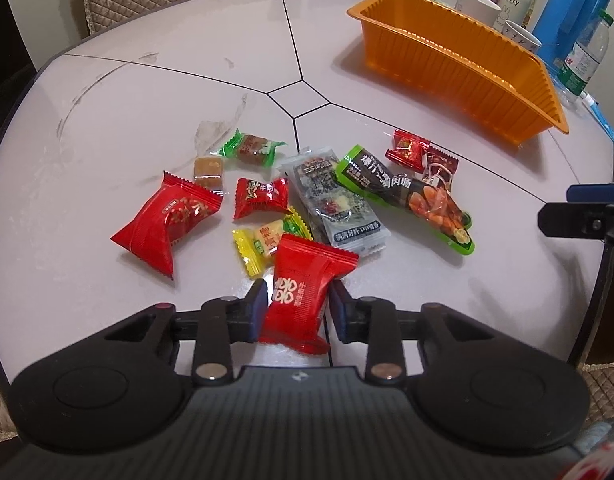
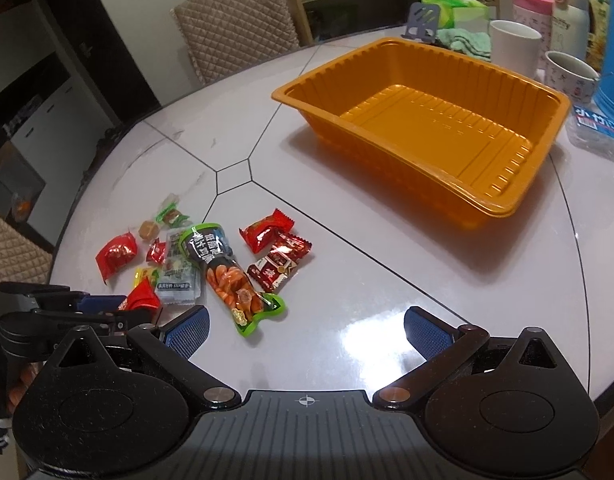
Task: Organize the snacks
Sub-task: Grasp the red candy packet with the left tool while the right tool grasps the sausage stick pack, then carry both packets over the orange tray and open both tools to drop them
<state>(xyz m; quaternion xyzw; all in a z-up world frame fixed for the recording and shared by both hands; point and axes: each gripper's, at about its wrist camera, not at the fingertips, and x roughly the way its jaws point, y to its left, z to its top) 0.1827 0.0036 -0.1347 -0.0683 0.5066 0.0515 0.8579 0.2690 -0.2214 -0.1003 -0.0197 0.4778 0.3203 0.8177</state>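
Jaws, left gripper: clamped on a red snack packet, blue pads pressing its two sides; the packet stands pinched at its waist with its lower end at the table. Jaws, right gripper: spread wide, nothing between them, bare tabletop below.

The held packet sits at the near edge of the snack pile. Just beyond it are a yellow candy and a grey seaweed-type packet; to the right lies a long green-edged sausage packet, with two small red packets past that. Another large red packet lies off to the left. The orange tray stands well apart at the far right and holds nothing yet.

Step in hand: first pick, grip just made, lift not begun. Next move calls for raising the packet clear of its neighbours, then carrying it right and away to the tray. Risk: the slick wrapper may slip.

Pose: both grippers pitched steeply down at the table; the right one is near the sausage packet.
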